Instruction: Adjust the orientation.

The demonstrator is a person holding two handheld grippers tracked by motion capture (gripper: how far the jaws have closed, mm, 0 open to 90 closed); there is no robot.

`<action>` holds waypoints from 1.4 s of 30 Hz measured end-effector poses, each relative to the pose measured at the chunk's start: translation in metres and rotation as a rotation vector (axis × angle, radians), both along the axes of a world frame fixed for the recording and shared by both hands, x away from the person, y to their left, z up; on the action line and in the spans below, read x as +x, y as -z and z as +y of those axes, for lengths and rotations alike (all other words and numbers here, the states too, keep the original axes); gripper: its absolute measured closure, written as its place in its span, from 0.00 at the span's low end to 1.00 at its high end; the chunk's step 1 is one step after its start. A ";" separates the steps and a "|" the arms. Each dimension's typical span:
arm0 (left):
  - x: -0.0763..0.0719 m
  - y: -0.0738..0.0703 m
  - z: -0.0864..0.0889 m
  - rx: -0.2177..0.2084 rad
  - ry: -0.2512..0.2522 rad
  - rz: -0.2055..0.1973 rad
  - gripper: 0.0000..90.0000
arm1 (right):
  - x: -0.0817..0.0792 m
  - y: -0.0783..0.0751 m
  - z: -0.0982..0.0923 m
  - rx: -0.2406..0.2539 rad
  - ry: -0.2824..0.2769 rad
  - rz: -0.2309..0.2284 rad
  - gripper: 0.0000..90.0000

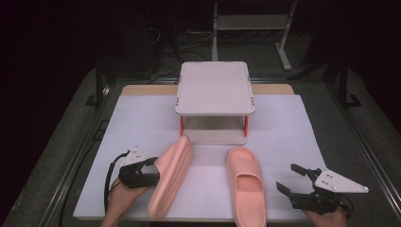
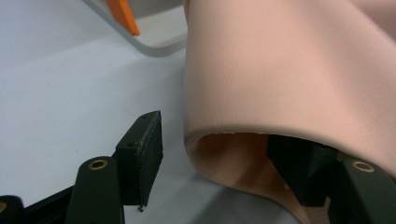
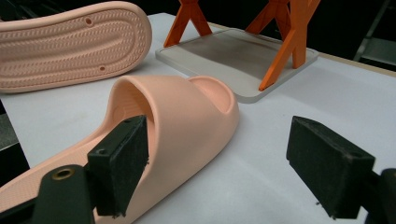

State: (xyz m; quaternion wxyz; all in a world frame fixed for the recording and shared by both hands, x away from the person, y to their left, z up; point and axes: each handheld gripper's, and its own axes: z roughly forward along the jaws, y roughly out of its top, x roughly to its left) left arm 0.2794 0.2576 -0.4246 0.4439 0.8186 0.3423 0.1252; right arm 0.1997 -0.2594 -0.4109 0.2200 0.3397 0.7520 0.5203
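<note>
Slipper (image 1: pixel 171 176) lying tipped on its side on the table (image 1: pixel 283 127), left of its flat-lying mate (image 1: pixel 246 182): soft, light foam, likely yielding. Left gripper (image 2: pixel 219 158) is straddling the strap edge, pads not visibly pressing; right gripper (image 3: pixel 219 163) is idling with jaws apart.

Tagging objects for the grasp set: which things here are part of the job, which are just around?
In the job:
- tilted pink slipper, strap between the left gripper's jaws
- flat pink slipper, beside the right gripper
- small two-tier rack, likely the destination

Around:
- white table mat
- metal frame
</note>
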 end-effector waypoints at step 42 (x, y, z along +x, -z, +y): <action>0.005 -0.011 -0.057 -0.001 0.106 -0.018 0.45 | 0.001 0.003 0.001 -0.012 -0.025 0.025 0.23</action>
